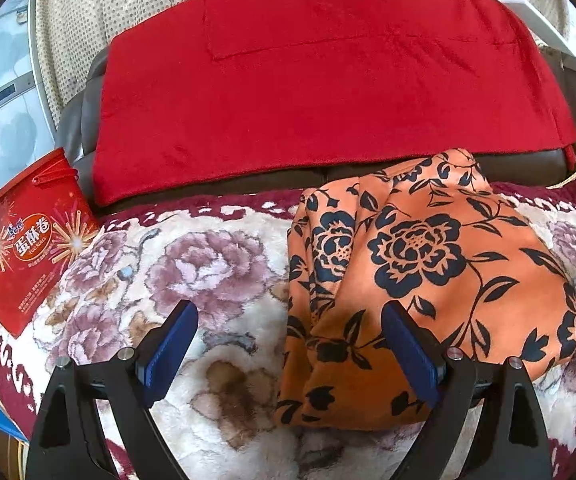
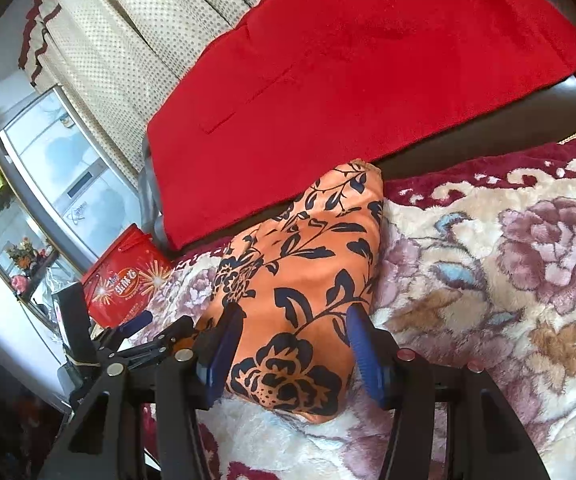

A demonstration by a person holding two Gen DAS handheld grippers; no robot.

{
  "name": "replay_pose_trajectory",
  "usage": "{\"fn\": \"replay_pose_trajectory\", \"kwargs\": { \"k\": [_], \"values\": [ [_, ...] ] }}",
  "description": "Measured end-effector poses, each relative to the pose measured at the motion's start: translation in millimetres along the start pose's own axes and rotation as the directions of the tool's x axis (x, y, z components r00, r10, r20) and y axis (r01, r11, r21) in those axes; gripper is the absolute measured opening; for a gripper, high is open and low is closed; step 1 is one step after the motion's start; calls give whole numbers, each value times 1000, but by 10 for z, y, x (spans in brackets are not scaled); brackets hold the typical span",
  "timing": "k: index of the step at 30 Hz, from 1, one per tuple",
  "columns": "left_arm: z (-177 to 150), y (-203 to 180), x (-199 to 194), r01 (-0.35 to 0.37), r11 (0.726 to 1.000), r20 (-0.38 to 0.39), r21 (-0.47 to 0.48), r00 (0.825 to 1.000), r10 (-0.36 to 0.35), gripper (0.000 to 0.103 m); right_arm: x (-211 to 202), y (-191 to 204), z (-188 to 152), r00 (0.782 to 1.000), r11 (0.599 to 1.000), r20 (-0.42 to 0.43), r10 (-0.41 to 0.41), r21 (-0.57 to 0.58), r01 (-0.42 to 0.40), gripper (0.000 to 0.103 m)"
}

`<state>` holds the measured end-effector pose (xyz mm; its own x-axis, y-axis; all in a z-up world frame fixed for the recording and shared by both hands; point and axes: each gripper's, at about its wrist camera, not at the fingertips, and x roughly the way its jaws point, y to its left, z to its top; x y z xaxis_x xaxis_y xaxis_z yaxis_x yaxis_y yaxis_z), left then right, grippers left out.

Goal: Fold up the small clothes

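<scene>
Left gripper (image 1: pixel 290 334), jaws spread and empty, hangs over the orange floral garment (image 1: pixel 420 280), whose near left edge lies between its pads; folded cloth runs long toward the red cushion (image 1: pixel 320 80).

Right gripper (image 2: pixel 294 338), jaws half spread, straddles the garment's near end without visibly pinching, and seems nearer. Garment rests on a plush floral blanket (image 2: pixel 488 280); snack box (image 2: pixel 123 280) left.

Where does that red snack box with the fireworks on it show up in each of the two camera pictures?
Left wrist view: the red snack box sits at the far left edge, on the edge of the flowered blanket.
Right wrist view: it is small, at lower left, behind the left gripper.
Shared landmark: the orange flowered garment, which lies to the box's right in both views.
</scene>
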<state>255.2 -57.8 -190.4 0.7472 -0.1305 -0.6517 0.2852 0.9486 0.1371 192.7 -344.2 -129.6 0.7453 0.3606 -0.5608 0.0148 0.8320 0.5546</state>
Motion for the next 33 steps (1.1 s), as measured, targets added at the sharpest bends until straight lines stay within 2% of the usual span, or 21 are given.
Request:
{"fn": "replay_pose_trajectory", "kwargs": {
  "k": [16,19,21,22,24,28,33],
  "values": [
    [-36,-5,163,-4,1000,-29,2,1000,4,94,124,113,-34,996,996,-25,88,-19,-88,58],
    [-46,-27,206,-4,1000,-39,6,999,4,94,145,148,-46,997,996,-20,81,-38,-82,56],
    [-72,-61,284,-11,1000,-63,20,998,12,94,267,84,-65,993,996,-70,91,7,-91,56],
    [-97,-89,367,-7,999,-91,33,996,10,94,335,44,-80,994,997,-88,71,22,-69,55],
    [-119,-81,438,8,1000,-113,12,994,-7,94,396,-21,-79,993,997,-99,58,47,-54,54],
    [-99,-24,383,16,1000,-103,-18,995,-17,94,387,-109,-48,990,991,-102,99,102,-89,54],
    [-61,47,187,28,998,-35,-49,999,-29,94,180,-50,4,991,989,-25,131,70,-129,56]
  ]
}}
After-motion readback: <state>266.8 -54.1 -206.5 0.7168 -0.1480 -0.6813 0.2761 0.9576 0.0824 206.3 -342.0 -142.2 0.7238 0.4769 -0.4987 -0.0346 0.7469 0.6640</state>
